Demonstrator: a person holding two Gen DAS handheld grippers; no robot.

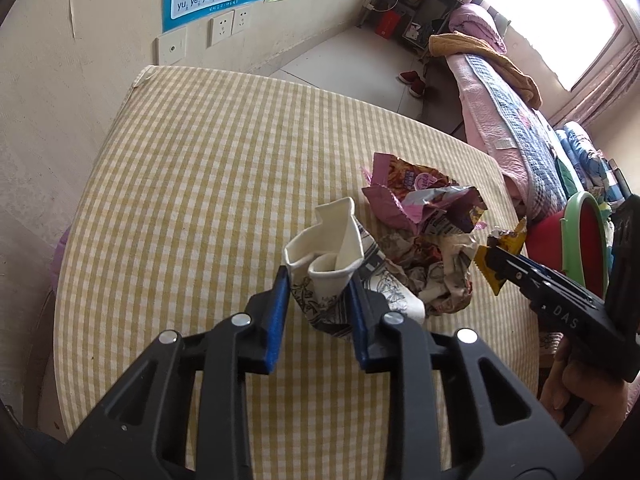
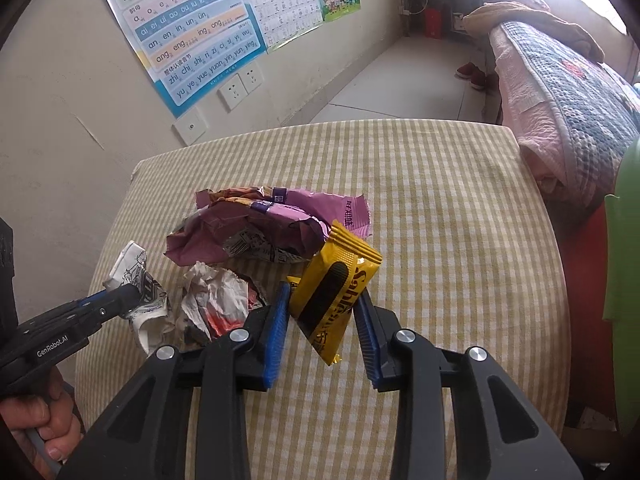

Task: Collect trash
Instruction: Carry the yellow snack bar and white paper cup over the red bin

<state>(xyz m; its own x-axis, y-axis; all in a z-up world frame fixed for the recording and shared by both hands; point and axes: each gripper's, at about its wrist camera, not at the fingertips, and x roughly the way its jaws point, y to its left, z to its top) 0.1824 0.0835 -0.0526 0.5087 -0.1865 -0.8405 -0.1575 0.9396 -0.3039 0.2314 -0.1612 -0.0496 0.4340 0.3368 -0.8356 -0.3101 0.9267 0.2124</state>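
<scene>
Trash is gathered in a loose pile on a desk (image 1: 200, 184) covered by a yellow-and-white checked cloth. At the left of the pile, a crushed paper cup (image 1: 340, 268) with a black line drawing is clenched between the blue fingers (image 1: 280, 300) of the left gripper (image 1: 318, 296); in the right wrist view the same cup (image 2: 136, 280) is seen pinched at the left edge. Next to it, a crumpled white paper wad (image 2: 216, 300) lies on the cloth, touching a torn purple snack bag (image 2: 272, 228) behind it. Further right, a yellow wrapper (image 2: 332, 296) with a black stripe is grasped by the right gripper (image 2: 326, 316), tilted, with its lower corner hanging free between the fingers.

With both pieces gripped, the step in hand is judged to be lifting them clear. Both should be raised straight up, so the wad and the purple bag are not dragged along. The wrapper is slick and held near one side, so the squeeze should be kept firm. The cup is already flattened and should hold.

Beyond the desk, a beige wall carries a pinyin chart (image 2: 192, 40) and power sockets (image 2: 240, 88). To the right, a bed (image 2: 560, 92) with a pink and blue quilt is set under a bright window, and a green-rimmed red bin (image 1: 576, 236) stands beside the desk, a likely place for the trash.
</scene>
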